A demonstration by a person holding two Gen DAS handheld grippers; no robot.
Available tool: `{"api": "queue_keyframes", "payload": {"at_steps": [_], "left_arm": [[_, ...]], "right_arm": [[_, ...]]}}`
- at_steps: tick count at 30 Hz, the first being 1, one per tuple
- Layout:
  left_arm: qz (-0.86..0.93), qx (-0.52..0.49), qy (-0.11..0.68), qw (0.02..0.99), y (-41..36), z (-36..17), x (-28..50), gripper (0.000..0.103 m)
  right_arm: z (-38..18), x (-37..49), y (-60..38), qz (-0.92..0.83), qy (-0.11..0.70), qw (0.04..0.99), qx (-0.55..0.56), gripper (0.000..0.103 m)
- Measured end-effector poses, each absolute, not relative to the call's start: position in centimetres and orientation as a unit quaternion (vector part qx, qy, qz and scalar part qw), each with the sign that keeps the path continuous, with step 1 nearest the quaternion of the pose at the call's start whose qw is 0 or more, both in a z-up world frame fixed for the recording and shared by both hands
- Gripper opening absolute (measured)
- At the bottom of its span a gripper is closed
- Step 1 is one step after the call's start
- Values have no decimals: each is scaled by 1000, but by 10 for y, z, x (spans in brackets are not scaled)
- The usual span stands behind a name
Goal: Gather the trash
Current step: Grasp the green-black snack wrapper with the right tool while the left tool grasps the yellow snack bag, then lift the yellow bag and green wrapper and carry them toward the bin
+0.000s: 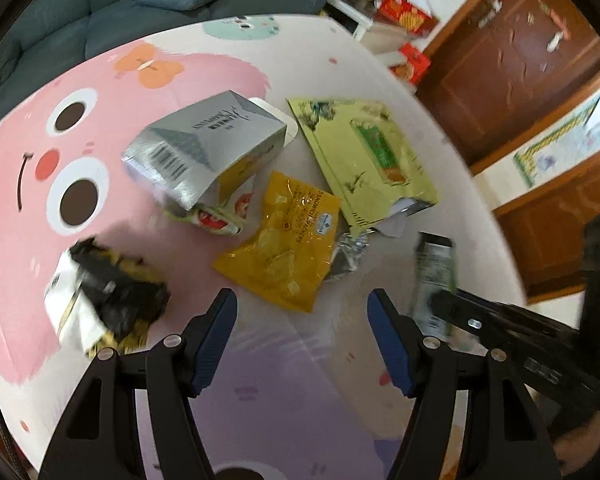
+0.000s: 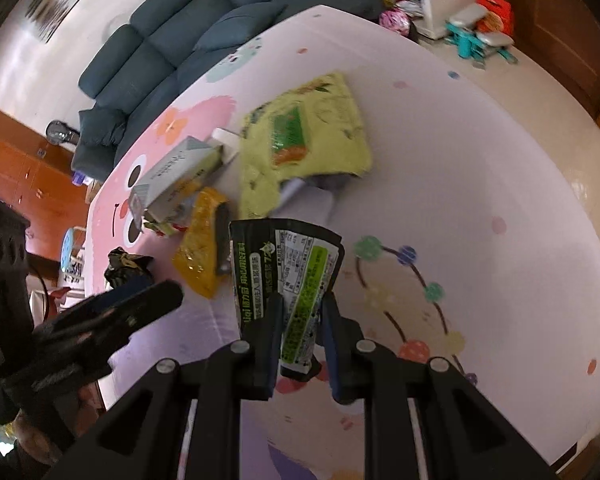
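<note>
In the left wrist view, the left gripper [image 1: 302,336] stands apart and empty at the bottom, below the yellow wrapper [image 1: 284,240] at centre.

In the right wrist view, the right gripper [image 2: 302,334] is clamped on the black-green packet [image 2: 290,276], lower centre, above the play mat [image 2: 480,184].
</note>
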State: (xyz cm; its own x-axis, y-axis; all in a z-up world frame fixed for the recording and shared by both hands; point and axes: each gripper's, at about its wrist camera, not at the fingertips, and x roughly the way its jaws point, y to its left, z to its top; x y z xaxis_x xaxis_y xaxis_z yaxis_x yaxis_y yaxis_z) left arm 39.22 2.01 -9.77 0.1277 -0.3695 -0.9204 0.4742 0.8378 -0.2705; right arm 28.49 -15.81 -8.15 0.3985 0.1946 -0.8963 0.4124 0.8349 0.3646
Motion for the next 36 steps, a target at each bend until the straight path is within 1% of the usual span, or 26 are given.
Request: {"api": "queue_keyframes", "payload": {"at_steps": [8,11,12,13,15,16,17,21,27,36], "left_arm": [[-268,163,591,743,-27,-124,398,66],[-265,179,585,745,-36,-127,400,65],[-265,179,585,745,-38,-128,401,61],[-264,177,584,747,-38,-128,402,48],[-264,171,584,748,-37,-125,403,38],[-270,160,588,745,-35,-124,404,15],[-281,141,597,738,-32,-123,405,7],[-276,119,603,739,-21,-123,397,7],[-273,57,621,733,0,-116,367,6],[-258,17,619,741,0,-91,262,6]], "right_arm": [[-88,281,-162,-69,535,788,297,19],[-90,275,-164,-69,533,787,303,19],[-90,273,-166,-69,532,787,305,19],[-91,270,-167,-69,531,786,307,19],[-92,265,-169,-70,530,786,309,19],[-93,263,-170,-71,530,786,311,19],[-93,261,-171,-71,530,785,312,19],[-92,251,-175,-73,526,786,317,19],[-81,234,-180,-64,517,793,316,19],[-69,191,-185,6,516,807,288,19]]}}
